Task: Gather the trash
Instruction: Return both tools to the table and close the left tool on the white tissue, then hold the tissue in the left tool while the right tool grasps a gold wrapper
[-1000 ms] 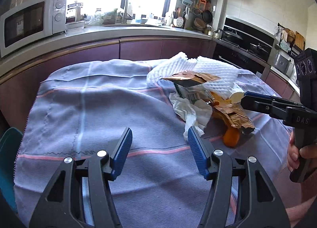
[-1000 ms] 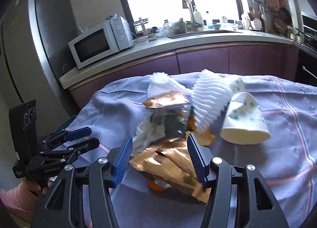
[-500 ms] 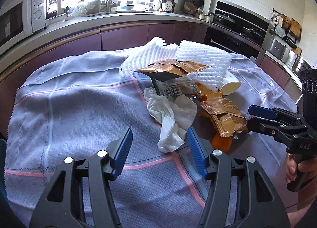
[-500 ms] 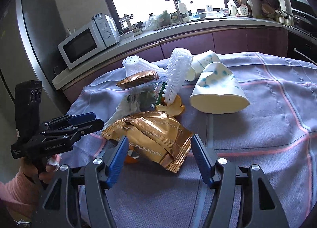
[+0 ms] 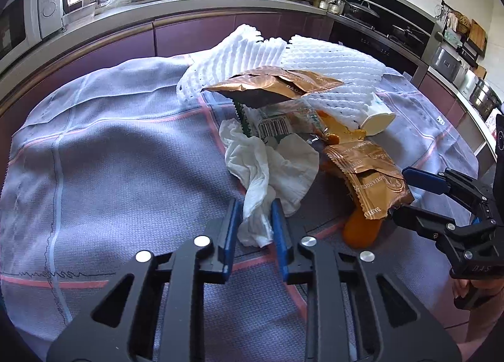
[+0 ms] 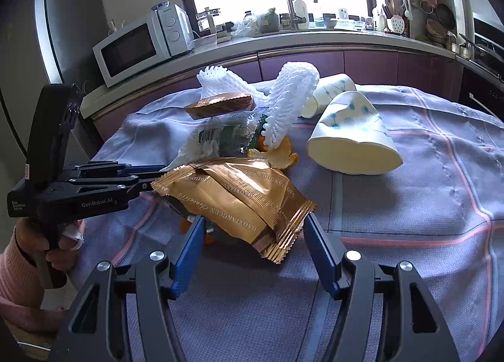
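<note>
The left gripper (image 5: 255, 221) has just closed its jaws onto the white tissue (image 5: 267, 169) beside the gold wrapper (image 6: 233, 195), which the right gripper (image 6: 252, 248) straddles, jaws wide, gripping nothing, so pickup can begin.

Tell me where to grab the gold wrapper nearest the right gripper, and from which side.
Grip the gold wrapper across its crimped near end, coming from the near table edge. That end juts up off the cloth, and the right gripper already straddles it, open.
</note>
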`<state>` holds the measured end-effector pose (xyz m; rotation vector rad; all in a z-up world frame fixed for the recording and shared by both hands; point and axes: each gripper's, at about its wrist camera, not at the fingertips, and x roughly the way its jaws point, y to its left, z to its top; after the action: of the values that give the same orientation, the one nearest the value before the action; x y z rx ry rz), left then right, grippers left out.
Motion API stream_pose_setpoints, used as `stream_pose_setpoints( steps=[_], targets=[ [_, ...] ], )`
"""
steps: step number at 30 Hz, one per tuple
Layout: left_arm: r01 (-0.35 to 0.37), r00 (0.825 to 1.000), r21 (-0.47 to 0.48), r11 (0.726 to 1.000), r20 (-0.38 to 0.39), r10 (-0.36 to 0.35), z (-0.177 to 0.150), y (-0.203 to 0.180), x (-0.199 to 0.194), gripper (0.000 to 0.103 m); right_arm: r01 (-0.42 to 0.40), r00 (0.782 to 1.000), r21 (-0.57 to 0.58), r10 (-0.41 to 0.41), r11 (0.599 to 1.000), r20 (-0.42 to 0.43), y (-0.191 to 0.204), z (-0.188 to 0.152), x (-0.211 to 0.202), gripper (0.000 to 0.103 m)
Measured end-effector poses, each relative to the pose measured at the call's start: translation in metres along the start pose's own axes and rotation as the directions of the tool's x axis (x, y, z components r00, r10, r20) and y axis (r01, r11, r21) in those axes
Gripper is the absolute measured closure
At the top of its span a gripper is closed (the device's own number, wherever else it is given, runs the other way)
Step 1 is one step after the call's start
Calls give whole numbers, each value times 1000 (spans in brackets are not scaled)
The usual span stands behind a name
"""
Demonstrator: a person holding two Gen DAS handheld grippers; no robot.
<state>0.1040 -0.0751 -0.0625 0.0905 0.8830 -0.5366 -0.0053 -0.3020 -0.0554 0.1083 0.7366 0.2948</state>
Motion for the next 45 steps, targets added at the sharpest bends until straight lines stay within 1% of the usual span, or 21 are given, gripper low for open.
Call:
stream_pose_setpoints(
  steps=[1, 2, 4, 5, 7, 8, 9, 14, 19, 24, 28, 29, 30, 31, 32, 33, 37, 39, 41, 43, 45],
  targets=[
    [4, 1000, -2, 1000, -1, -4, 0, 0, 0, 90, -3, 1000, -3, 3, 1000, -1, 0, 0, 0, 46],
    [6, 1000, -6, 1000, -1, -6, 0, 0, 0, 90, -6, 1000, -2, 6, 1000, -2, 0, 0, 1, 54],
    [13, 1000, -10, 1000, 4, -13, -2, 1, -1, 94, -15, 1000, 5, 15, 1000, -3, -3, -1, 1, 65],
    [17, 1000, -16, 1000, 7, -17, -2, 2, -3, 94, -21, 1000, 8, 21, 1000, -1, -4, -1, 0, 68],
    [25, 1000, -26, 999, 12, -25, -3, 4, -5, 96, -28, 1000, 8, 28, 1000, 4, -5, -1, -1, 81],
    [29, 999, -30, 999, 15, -29, -5, 4, -7, 96, -29, 1000, 7, 29, 1000, 8, -5, -2, -2, 85],
    [33, 999, -35, 999, 17, -32, -6, 5, -8, 96, -32, 999, 6, 31, 999, 12, -6, -1, -4, 91],
    [40, 998, -45, 998, 45, -38, -12, 9, -24, 97, -44, 998, 4, 43, 999, 35, -6, 1, -10, 98],
    [43, 995, -46, 998, 88, -39, -19, 13, -48, 97, -70, 996, 4, 69, 998, 54, -5, 3, -16, 101],
    [32, 992, -53, 998, 120, -25, -29, 19, -70, 97, -90, 993, -3, 90, 996, 74, -2, 8, -23, 101],
    [25, 990, -68, 997, 137, -16, -37, 27, -82, 97, -69, 995, -10, 70, 998, 73, 1, 9, -23, 98],
    [24, 990, -72, 997, 139, -14, -39, 29, -84, 97, -67, 995, -10, 67, 998, 69, 1, 8, -22, 94],
    [24, 990, -76, 997, 140, -14, -41, 32, -86, 97, -53, 996, -18, 54, 998, 64, 2, 9, -20, 81],
    [23, 990, -81, 996, 141, -11, -43, 34, -88, 97, -32, 997, -32, 34, 999, 63, 4, 8, -19, 64],
    [21, 990, -85, 996, 139, -9, -44, 36, -89, 97, -21, 998, -50, 24, 999, 61, 7, 7, -16, 57],
    [18, 990, -89, 996, 138, -6, -46, 38, -89, 97, -8, 998, -67, 12, 998, 61, 9, 6, -14, 55],
    [11, 991, -105, 994, 132, 3, -50, 42, -90, 97, 25, 999, -93, -22, 995, 30, 12, 4, -3, 55],
    [4, 991, -109, 994, 133, 10, -53, 44, -91, 97, 19, 999, -86, -17, 996, 29, 9, 4, -2, 55],
    [1, 991, -113, 994, 134, 14, -54, 45, -92, 97, 3, 1000, -53, -2, 999, 30, 3, 2, -5, 54],
    [-3, 991, -119, 993, 136, 19, -54, 46, -91, 97, -11, 1000, 0, 11, 1000, 26, -5, 2, -6, 50],
    [-1, 990, -124, 992, 138, 18, -55, 48, -91, 97, -21, 999, 39, 20, 999, 25, -14, 0, -7, 50]
  ],
)
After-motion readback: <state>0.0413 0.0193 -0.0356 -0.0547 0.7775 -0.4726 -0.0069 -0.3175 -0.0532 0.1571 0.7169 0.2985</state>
